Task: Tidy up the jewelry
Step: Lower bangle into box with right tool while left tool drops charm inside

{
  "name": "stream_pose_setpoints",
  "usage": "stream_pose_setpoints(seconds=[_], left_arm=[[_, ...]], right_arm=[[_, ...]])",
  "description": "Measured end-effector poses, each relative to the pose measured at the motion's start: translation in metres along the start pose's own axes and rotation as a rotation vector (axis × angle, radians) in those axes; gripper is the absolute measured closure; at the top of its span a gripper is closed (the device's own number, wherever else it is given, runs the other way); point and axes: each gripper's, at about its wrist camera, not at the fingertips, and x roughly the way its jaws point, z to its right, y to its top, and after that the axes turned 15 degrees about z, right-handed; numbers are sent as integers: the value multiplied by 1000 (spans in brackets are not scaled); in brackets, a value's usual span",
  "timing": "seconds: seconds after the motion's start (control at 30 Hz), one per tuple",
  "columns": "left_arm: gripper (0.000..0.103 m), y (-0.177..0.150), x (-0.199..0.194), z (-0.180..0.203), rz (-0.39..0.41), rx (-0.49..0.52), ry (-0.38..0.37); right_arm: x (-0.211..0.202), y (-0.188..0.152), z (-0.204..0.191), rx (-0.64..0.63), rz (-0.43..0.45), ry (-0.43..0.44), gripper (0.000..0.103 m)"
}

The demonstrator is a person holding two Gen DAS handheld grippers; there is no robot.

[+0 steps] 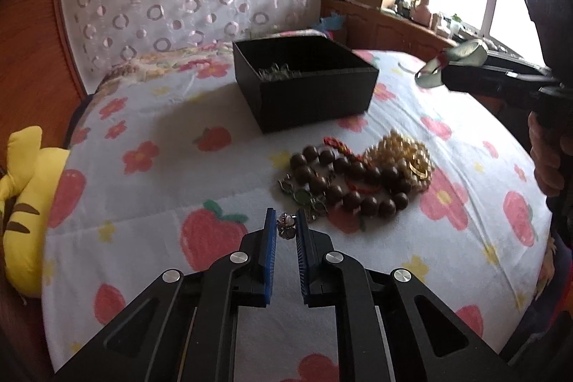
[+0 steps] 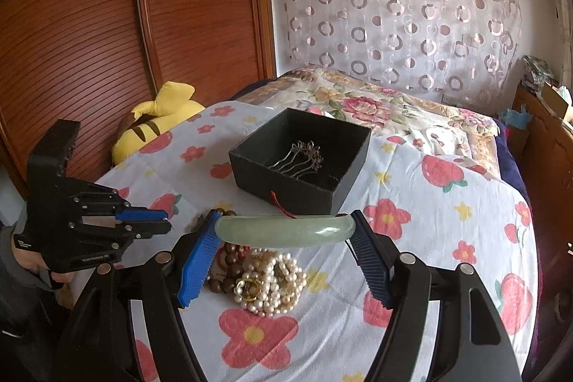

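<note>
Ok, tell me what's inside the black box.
The black box holds a cluster of metal hairpins on its dark floor. A red cord hangs down its front wall. The near wall hides the floor just behind it, so anything lying there cannot be seen.

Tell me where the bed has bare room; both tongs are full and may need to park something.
Bare quilt lies left of the box, up to the yellow plush, and below the left tongs. More lies right of the box in the right view. It is crowded at the bead pile below the box.
</note>
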Motion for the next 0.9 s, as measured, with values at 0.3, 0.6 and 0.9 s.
stream_pose_setpoints(seconds=[0.3,0.6,0.9], left_arm=[[93,32,-12,-11,81,-16,22],[93,59,-12,-17,127,-27,28],[93,69,4,-25,120,-38,38]], right_arm=[[30,26,10,-5,6,-34,29],[74,39,16,-15,-49,-54,28],[102,33,14,-17,-104,-59,28]])
